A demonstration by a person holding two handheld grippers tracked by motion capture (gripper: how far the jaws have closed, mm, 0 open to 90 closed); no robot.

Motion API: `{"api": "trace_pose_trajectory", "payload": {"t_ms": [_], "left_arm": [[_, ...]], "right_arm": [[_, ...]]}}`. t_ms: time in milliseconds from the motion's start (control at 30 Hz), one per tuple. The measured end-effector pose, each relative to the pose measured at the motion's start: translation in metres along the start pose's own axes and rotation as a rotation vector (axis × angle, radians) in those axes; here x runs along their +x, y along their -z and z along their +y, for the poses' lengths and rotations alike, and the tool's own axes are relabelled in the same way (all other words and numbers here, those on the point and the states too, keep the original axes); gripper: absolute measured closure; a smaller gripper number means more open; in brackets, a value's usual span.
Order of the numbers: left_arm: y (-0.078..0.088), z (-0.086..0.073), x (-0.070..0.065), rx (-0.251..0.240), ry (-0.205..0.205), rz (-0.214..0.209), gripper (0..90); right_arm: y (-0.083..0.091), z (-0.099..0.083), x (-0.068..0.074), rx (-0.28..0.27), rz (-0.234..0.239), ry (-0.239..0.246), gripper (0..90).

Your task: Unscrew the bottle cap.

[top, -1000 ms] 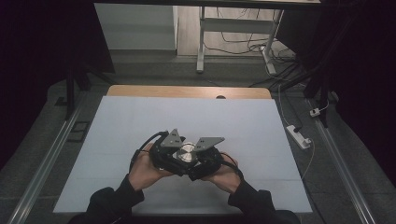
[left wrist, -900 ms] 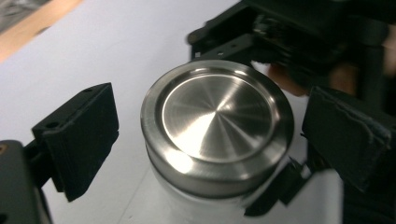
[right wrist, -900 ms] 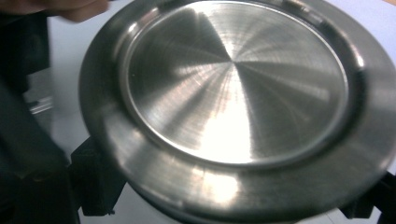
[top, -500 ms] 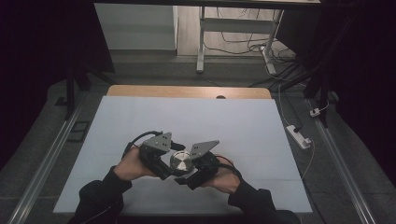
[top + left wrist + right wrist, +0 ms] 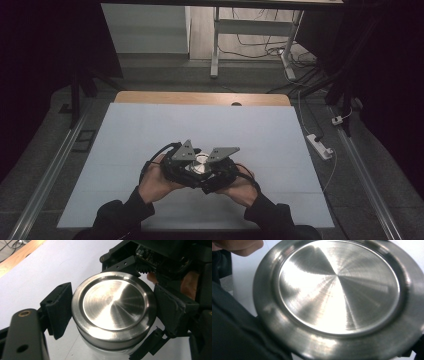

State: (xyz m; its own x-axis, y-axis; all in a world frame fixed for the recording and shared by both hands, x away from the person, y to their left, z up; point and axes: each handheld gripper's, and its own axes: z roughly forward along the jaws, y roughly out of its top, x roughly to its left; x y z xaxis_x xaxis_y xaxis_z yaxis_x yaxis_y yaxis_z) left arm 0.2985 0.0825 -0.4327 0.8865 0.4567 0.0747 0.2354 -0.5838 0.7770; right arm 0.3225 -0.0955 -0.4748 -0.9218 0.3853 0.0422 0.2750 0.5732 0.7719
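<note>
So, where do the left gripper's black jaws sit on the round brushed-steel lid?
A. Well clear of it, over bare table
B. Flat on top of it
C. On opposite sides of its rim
C: in the left gripper view, the left gripper has its pads against opposite sides of the round brushed-steel lid.

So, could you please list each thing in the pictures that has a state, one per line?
Metal lid: seated on its jar, upright on the table.
Left claw: jaws have just been closing, pads now pressed on the lid's rim.
Right claw: shut, close against the jar; what it grips is hidden.
Table: level, covered by a white sheet.
</note>
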Motion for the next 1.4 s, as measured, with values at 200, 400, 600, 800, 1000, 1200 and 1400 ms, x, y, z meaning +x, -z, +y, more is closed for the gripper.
{"api": "trace_pose_trajectory", "payload": {"t_ms": [200,400,600,800,1000,1200,1400], "left_arm": [[0.013,-0.002,0.017,-0.054,0.031,-0.172,7.3],[0.023,-0.005,0.019,-0.007,-0.099,-0.245,6.5],[0.018,-0.01,0.02,0.024,-0.132,-0.264,17.5],[0.017,-0.009,0.018,0.001,-0.118,-0.243,20.6],[0.014,-0.003,0.01,-0.002,-0.068,-0.131,20.7],[0.016,0.002,0.003,-0.055,-0.001,-0.046,20.8],[0.024,0.004,0.004,-0.09,0.029,-0.045,20.8]], "right_arm": [[0.004,0.003,0.003,-0.028,0.048,0.018,14.5],[0.004,0.004,0.007,-0.023,0.108,0.061,14.5],[0.001,0.004,0.013,-0.004,0.14,0.096,14.4],[0.0,0.003,0.012,0.005,0.129,0.107,14.5],[0.002,0.003,0.007,-0.015,0.087,0.06,14.5],[0.003,0.002,0.004,-0.025,0.032,0.015,14.5],[0.002,0.003,0.005,-0.04,0.025,0.013,14.5]]}}
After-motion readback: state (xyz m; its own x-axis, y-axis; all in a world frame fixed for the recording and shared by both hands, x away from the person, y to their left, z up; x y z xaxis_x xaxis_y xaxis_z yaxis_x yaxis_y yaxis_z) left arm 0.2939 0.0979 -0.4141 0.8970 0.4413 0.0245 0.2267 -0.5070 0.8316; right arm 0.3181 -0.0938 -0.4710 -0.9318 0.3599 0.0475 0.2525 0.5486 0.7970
